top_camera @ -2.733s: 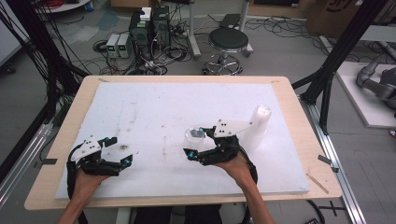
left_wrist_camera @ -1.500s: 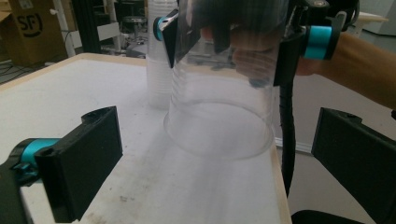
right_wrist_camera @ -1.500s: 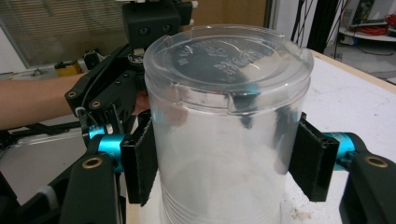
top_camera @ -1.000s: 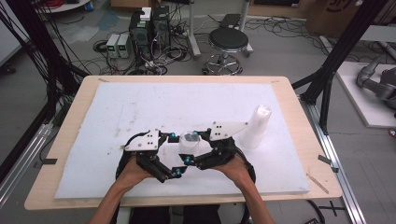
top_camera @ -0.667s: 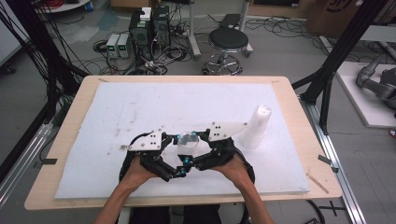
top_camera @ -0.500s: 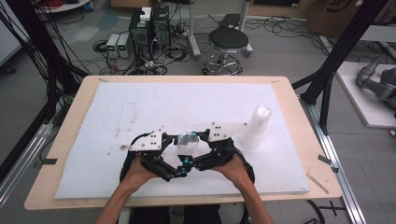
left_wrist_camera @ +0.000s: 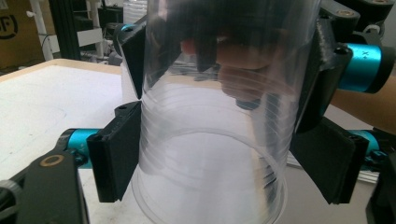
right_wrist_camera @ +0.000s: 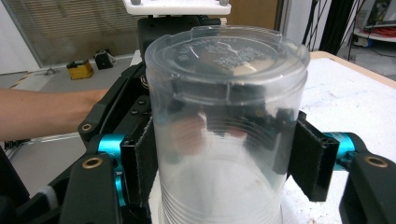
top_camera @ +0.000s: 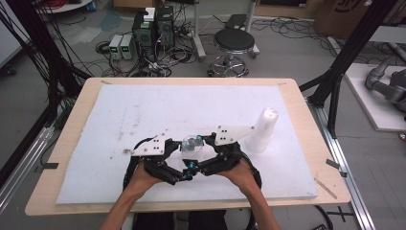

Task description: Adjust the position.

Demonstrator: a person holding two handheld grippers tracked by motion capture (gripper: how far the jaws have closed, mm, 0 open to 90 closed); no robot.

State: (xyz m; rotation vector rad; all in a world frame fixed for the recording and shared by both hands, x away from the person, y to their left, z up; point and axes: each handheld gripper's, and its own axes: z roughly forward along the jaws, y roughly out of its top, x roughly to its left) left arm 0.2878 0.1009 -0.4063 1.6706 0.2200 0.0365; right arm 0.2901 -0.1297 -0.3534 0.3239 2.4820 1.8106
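A wooden-edged table carries a white foam-like sheet marked with dark specks and scuffs toward its left half. Near the front middle of that sheet an upturned clear plastic cup stands between both hands, its closed base facing up. The left gripper and the right gripper meet around it from opposite sides. In the left gripper view the black fingers press against the cup low on its ribbed wall, closed upon it, with the other gripper's fingers clamped higher up. In the right gripper view the padded fingers likewise pinch the cup on both sides, below its embossed base. A stack of white cups stands upright on the sheet just to the right of the right gripper. Beyond the table the grey floor holds a black round stool, computer boxes with tangled cables, and black frame posts on either side. A low white platform lies at the right.
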